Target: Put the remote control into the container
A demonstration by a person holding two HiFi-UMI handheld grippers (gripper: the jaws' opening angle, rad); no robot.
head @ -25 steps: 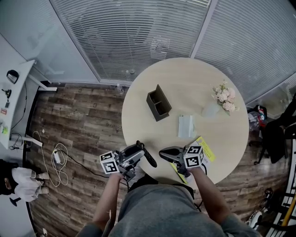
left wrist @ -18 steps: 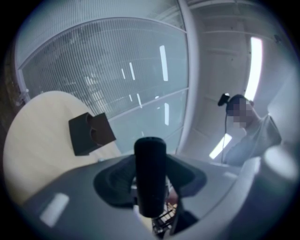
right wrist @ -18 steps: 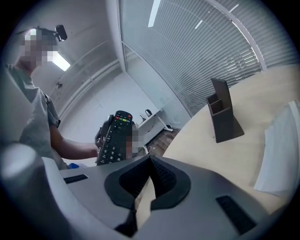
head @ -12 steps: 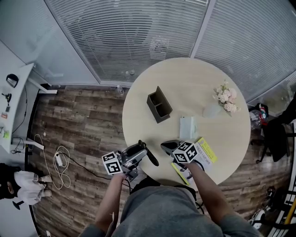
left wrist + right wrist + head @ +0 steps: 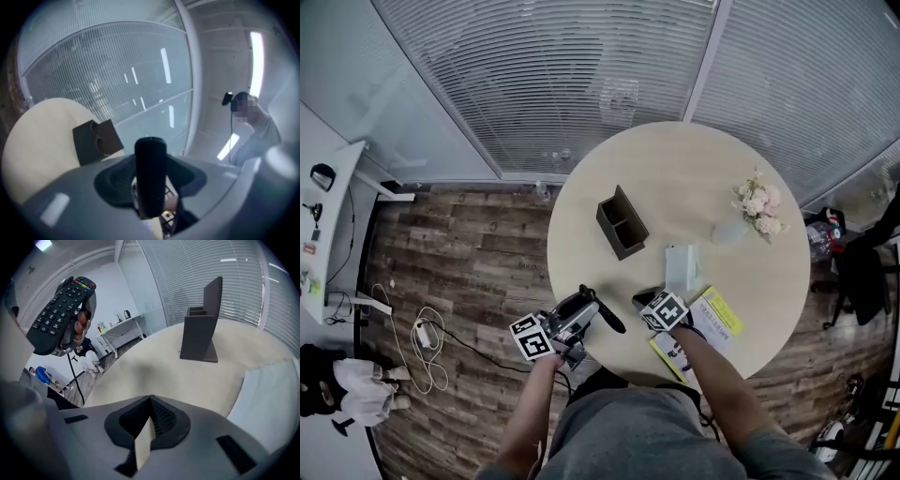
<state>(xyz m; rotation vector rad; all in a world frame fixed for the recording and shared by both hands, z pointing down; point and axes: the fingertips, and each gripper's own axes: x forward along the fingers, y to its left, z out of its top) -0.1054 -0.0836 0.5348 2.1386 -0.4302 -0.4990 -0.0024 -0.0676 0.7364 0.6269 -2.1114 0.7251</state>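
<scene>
An office is shown. A round pale wooden counter (image 5: 712, 178) is backed by glazed partition walls fitted with white slatted blinds (image 5: 534, 75). To the left of the counter a dark wood-plank floor (image 5: 459, 234) is seen, with white cables (image 5: 422, 347) left lying on it. Farther left of the counter a white desk (image 5: 328, 225) is set, with small devices on it.
</scene>
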